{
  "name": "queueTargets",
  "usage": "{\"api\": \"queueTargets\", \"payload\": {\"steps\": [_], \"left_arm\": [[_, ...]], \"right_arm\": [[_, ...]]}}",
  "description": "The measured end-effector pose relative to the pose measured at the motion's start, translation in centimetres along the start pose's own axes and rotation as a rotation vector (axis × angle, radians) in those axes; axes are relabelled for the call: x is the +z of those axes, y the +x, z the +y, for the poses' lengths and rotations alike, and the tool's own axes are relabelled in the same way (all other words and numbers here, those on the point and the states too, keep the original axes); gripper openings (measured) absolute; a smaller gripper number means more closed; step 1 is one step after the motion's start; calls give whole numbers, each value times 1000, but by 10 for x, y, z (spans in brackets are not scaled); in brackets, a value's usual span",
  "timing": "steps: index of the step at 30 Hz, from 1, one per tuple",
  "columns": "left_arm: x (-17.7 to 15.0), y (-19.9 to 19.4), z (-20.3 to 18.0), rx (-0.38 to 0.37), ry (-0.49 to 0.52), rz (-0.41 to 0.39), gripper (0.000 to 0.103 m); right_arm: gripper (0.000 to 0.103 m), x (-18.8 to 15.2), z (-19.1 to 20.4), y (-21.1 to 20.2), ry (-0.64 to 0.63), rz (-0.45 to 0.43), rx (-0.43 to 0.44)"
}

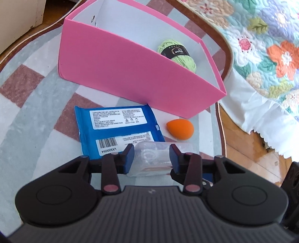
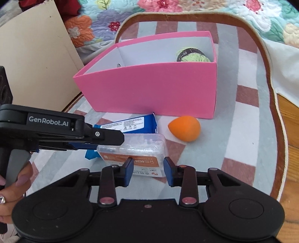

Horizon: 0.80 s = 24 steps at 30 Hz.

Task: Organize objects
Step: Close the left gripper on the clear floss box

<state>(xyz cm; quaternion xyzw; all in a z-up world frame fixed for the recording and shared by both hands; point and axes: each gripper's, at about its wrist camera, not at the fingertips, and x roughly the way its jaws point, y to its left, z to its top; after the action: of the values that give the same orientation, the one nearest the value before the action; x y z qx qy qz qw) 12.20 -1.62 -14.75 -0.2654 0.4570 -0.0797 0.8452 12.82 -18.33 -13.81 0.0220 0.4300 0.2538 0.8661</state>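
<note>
A pink box (image 1: 119, 61) (image 2: 149, 89) stands on the rug with a green yarn ball (image 1: 177, 54) (image 2: 194, 55) inside. In front of it lie a blue wipes pack (image 1: 115, 129) (image 2: 129, 125), an orange sponge egg (image 1: 180, 128) (image 2: 185, 128) and a clear plastic case with an orange label (image 1: 153, 158) (image 2: 134, 151). My left gripper (image 1: 151, 152) has its blue pads on both sides of the clear case and touching it. It shows from the side in the right wrist view (image 2: 112, 138). My right gripper (image 2: 148, 168) is open, just in front of the case.
A striped rug (image 1: 28, 112) (image 2: 243, 130) with a brown border covers the floor. A floral quilt (image 1: 261, 46) (image 2: 130, 16) hangs to the right and behind. A beige board (image 2: 37, 65) leans at the left. Wooden floor (image 1: 252, 149) shows at the right.
</note>
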Motion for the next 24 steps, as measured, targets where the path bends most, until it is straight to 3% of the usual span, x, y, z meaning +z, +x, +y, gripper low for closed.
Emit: {"api": "queueTargets", "payload": {"steps": [6, 10, 12, 14, 17, 21, 23, 24], "left_arm": [[2, -4, 0, -16, -43, 97, 39], [3, 0, 6, -40, -104, 149, 40], [2, 1, 8, -53, -143, 139, 40], [-1, 2, 11, -47, -181, 103, 52], [-4, 2, 3, 1, -101, 48, 54], [-6, 11, 1, -9, -76, 61, 54], [-7, 20, 1, 31, -58, 67, 52], [-7, 23, 2, 46, -44, 65, 57]], "right_arm": [[41, -7, 1, -13, 46, 26, -8], [41, -12, -9, -25, 105, 60, 42], [39, -15, -11, -26, 122, 65, 50], [37, -18, -13, -23, 140, 43, 19], [37, -19, -15, -14, 172, 4, -24], [39, -15, -5, -5, 91, -16, -63], [39, -14, 0, -5, 41, -14, -79], [40, -14, 2, -5, 11, -15, -89]]}}
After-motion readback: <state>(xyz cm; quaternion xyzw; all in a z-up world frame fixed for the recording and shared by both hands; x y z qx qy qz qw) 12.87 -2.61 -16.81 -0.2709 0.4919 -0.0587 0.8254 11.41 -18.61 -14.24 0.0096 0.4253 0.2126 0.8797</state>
